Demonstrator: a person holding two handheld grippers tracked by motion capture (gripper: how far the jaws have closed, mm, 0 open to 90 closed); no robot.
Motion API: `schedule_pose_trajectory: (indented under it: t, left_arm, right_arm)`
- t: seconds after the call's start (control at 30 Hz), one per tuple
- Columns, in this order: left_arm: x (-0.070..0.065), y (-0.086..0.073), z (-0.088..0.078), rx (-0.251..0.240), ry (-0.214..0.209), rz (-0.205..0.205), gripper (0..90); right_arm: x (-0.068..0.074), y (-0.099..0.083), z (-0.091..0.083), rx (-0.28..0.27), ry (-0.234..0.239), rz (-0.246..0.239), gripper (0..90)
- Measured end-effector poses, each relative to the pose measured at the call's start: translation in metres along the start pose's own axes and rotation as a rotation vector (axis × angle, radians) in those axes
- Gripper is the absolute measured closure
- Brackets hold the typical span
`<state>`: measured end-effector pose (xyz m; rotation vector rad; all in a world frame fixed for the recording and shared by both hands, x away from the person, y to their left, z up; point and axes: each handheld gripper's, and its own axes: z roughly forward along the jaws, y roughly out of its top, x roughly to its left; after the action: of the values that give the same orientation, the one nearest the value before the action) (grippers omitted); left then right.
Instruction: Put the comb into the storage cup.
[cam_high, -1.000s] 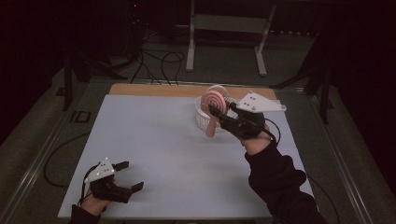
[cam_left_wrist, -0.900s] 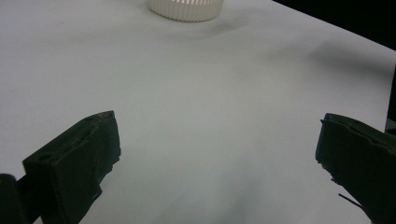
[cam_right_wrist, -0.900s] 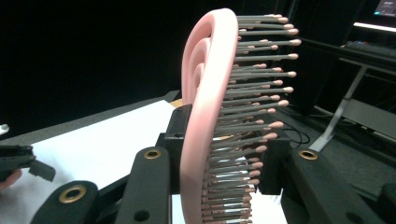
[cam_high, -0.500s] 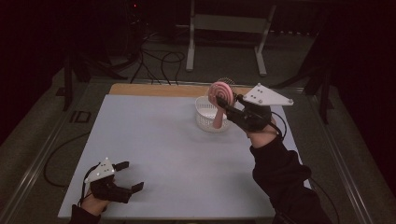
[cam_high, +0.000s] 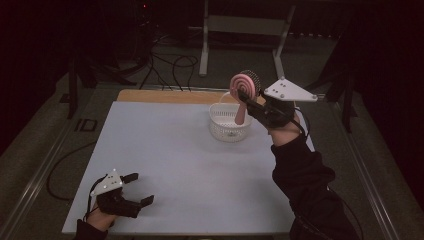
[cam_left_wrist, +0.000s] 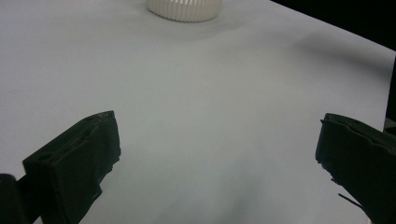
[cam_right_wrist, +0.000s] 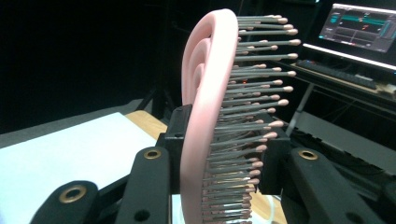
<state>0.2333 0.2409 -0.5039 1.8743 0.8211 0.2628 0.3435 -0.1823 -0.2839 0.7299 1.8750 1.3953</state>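
A pale grey mat (cam_high: 165, 165) covers most of a wooden table (cam_high: 160, 96), whose bare edge shows along the far side. Black cables (cam_high: 170, 65) snake over the dark floor beyond it, near a grey metal stand (cam_high: 242, 25). A small dark square (cam_high: 86, 124) lies on the floor left of the table. Off to one side, a lit monitor (cam_right_wrist: 357, 23) stands above a keyboard (cam_right_wrist: 336, 73).
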Motion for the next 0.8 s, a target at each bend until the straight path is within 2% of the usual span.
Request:
schedule_pose_trajectory:
  t: [0.23, 0.47, 0.8]
  left_arm:
    - [0.000, 0.000, 0.000, -0.001, -0.001, 0.001, 0.2]
    - [0.000, 0.000, -0.001, -0.005, -0.003, 0.000, 0.2]
    - [0.001, 0.000, -0.001, -0.008, -0.003, 0.001, 0.2]
  right_arm:
    - [-0.005, 0.003, 0.010, -0.012, -0.051, -0.060, 64.7]
    - [-0.008, 0.000, 0.027, 0.016, -0.097, -0.121, 64.8]
    - [-0.014, -0.012, 0.051, 0.047, -0.109, -0.131, 64.8]
